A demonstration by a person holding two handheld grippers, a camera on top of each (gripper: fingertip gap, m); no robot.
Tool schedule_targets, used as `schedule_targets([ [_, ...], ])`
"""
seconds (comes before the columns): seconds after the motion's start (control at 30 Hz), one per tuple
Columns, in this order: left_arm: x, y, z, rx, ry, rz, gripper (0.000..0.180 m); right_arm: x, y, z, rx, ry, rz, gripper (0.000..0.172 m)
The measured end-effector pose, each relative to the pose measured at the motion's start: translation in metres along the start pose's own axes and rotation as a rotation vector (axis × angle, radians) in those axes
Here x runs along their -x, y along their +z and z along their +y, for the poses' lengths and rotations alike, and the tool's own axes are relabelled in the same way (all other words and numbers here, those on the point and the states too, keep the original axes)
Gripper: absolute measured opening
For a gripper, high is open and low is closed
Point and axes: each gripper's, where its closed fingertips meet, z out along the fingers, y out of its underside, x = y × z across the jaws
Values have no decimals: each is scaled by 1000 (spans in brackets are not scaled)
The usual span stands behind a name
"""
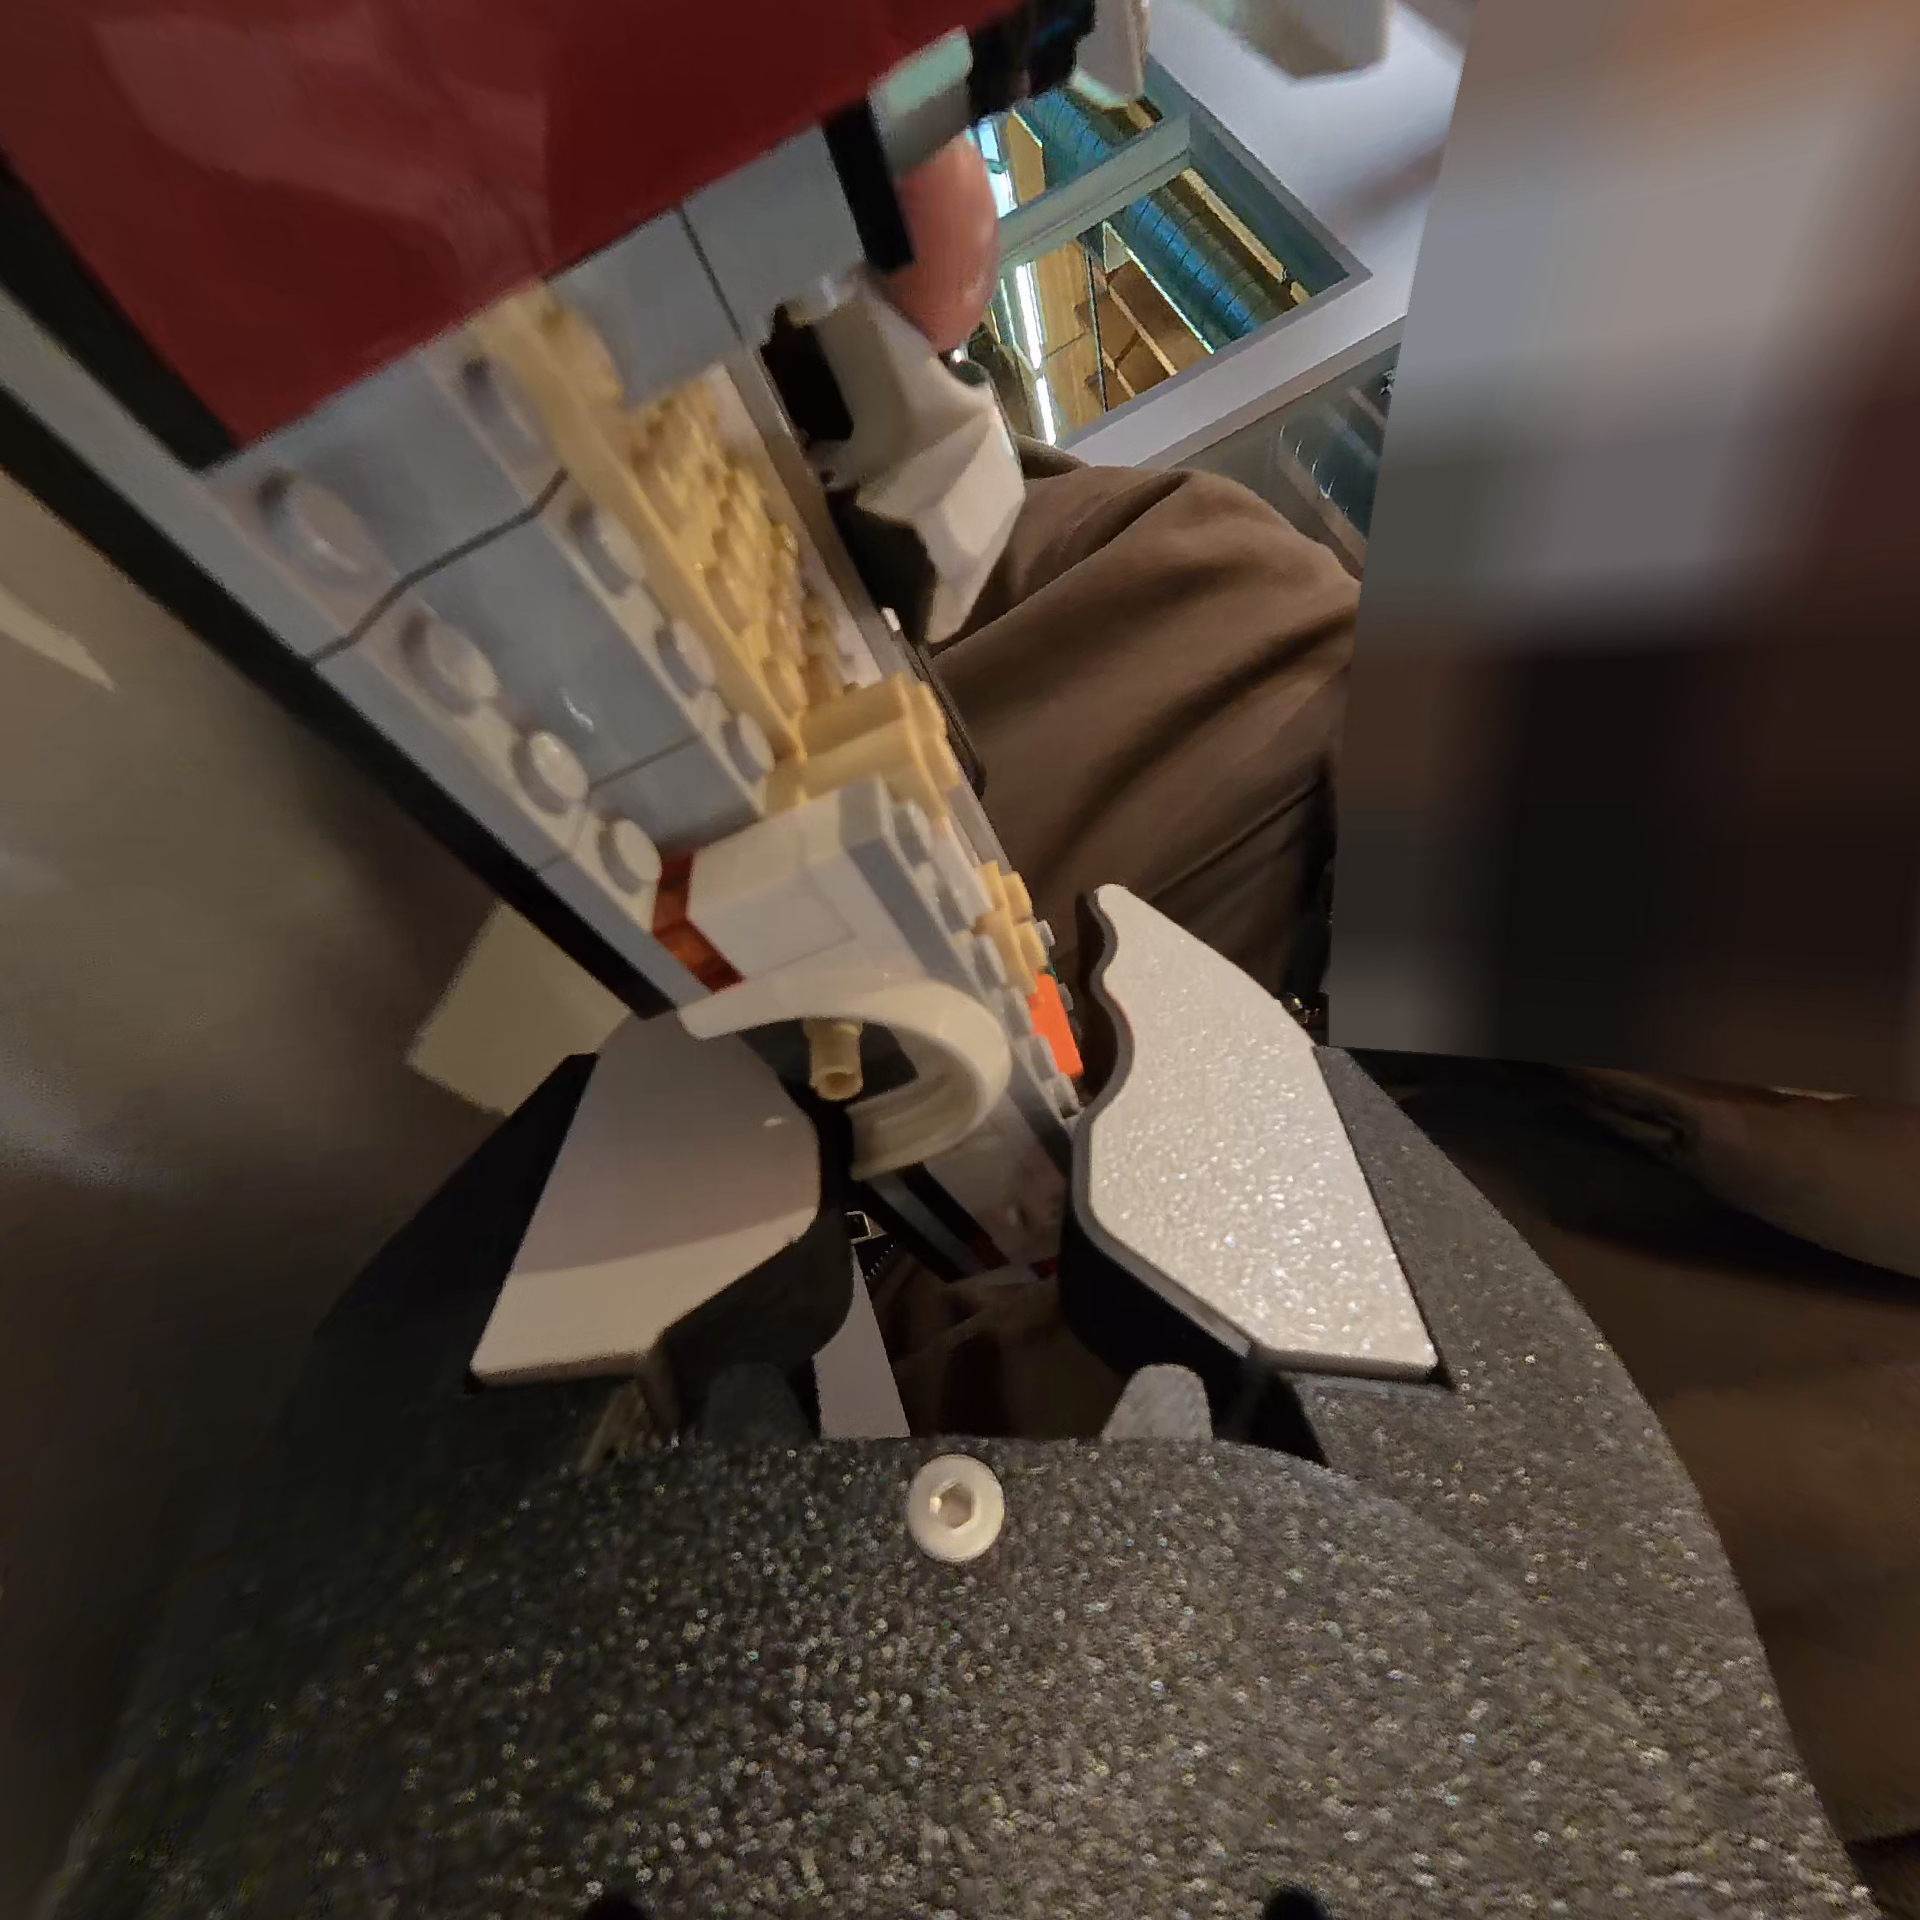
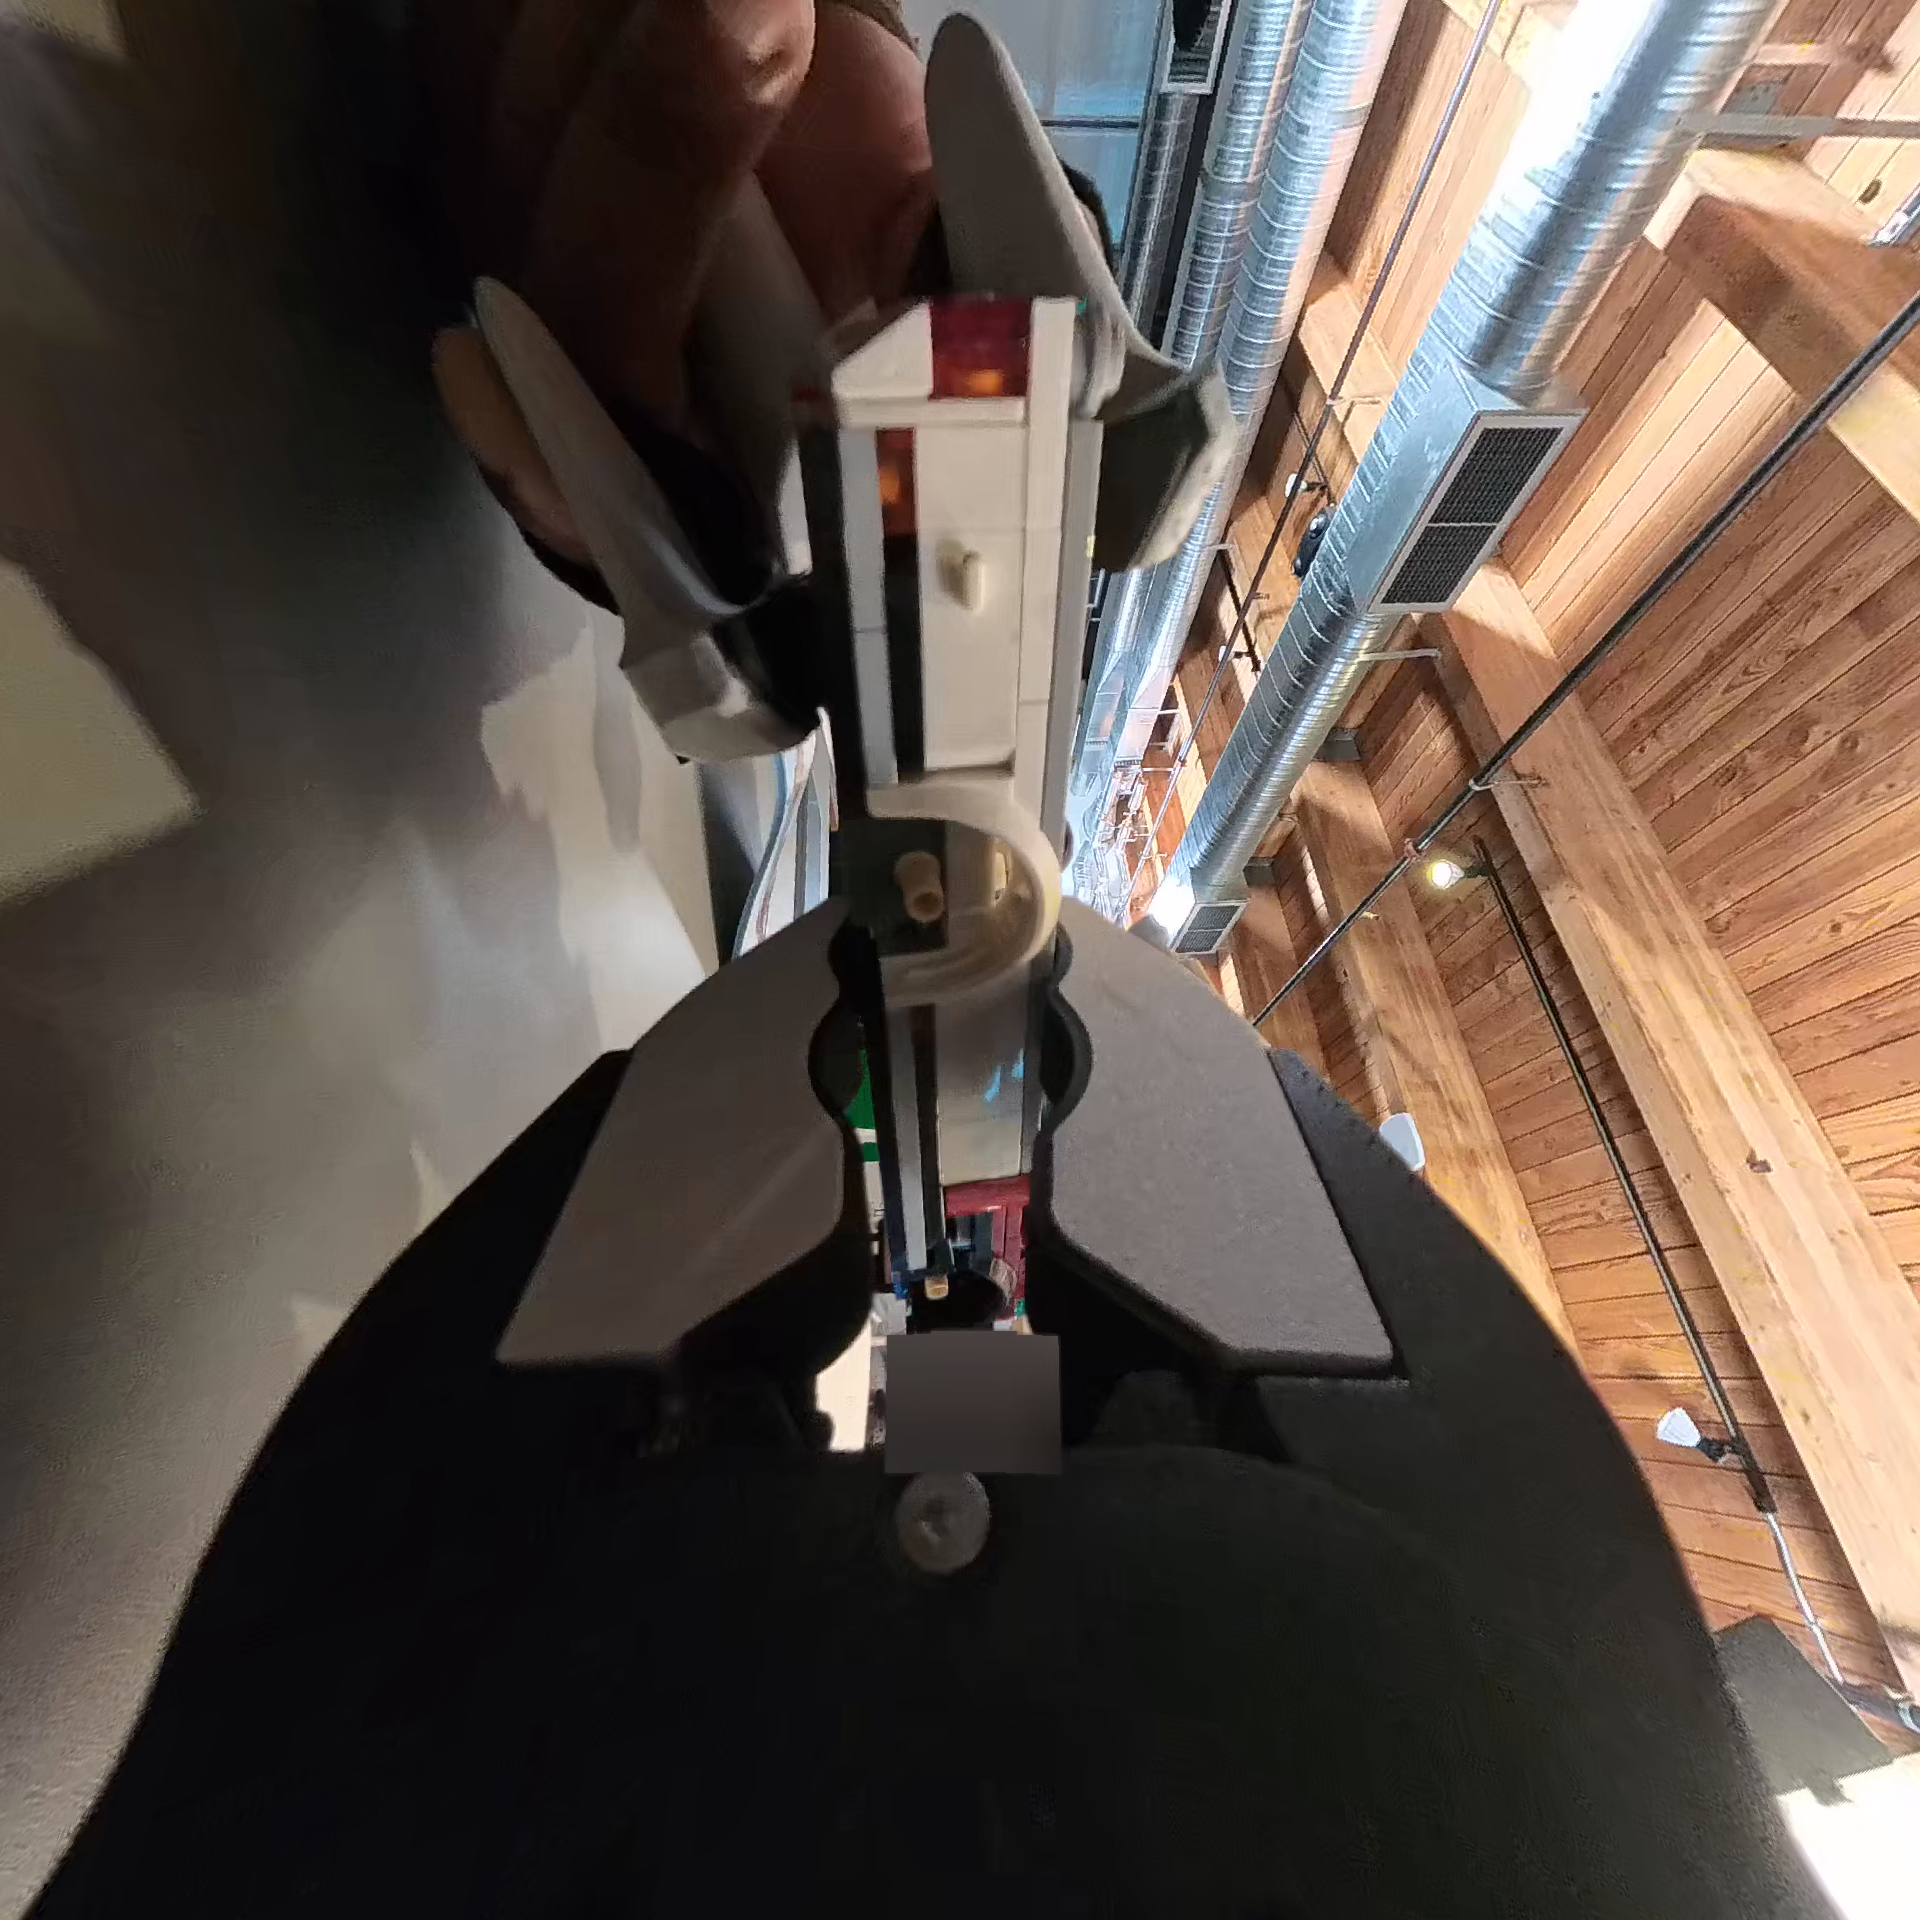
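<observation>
Both hand-held grippers clamp the same toy-brick model. Nearest in the left wrist view, the left gripper point(image 1: 940, 1122) has its pale fingers point(image 1: 1236, 1153) set at a middling width around the near end of the brick model point(image 1: 623, 644), the right finger against its studded edge beside an orange brick point(image 1: 1055, 1023). A white curved arch piece point(image 1: 935, 1070) with a tan peg point(image 1: 836, 1060) sits just at the fingertips. Beyond, the grey and tan studded model runs up and to the left, under a red panel point(image 1: 416, 187). A fingertip point(image 1: 951, 249) of a person touches its far end, with a brown sleeve point(image 1: 1143, 675) to the right.

In the right wrist view, the right gripper point(image 2: 951, 997) is narrowed onto the model's thin edge point(image 2: 956, 623), both fingers point(image 2: 727, 1143) pressing its sides by the arch. Farther off, the other gripper holds the far end. Wooden ceiling planks point(image 2: 1662, 831) and silver ducts point(image 2: 1351, 520) lie beyond on the right.
</observation>
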Motion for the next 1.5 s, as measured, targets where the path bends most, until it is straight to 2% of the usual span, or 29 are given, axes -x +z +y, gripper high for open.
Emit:
schedule_targets([
  [0.23,4,0,0,-1,6,-30,46,1,-1,0,-1,-30,0,30],
  [0.5,12,-9,-15,-93,12,-108,60,5,1,8,52,-62,-9,30],
  [0.93,11,-25,-32,-194,22,-144,61,-5,1,20,109,-46,44,29],
  [1.13,16,-30,-35,-224,-16,-182,67,-10,2,30,170,-67,74,29],
  [1.2,15,-30,-37,-240,-26,-175,65,-11,2,34,195,-72,83,29],
  [1.3,8,-29,-43,-298,-40,-112,43,-10,3,35,206,-74,78,29],
  [1.5,14,-30,-49,-379,-71,-90,40,-7,3,40,227,-85,56,30],
])
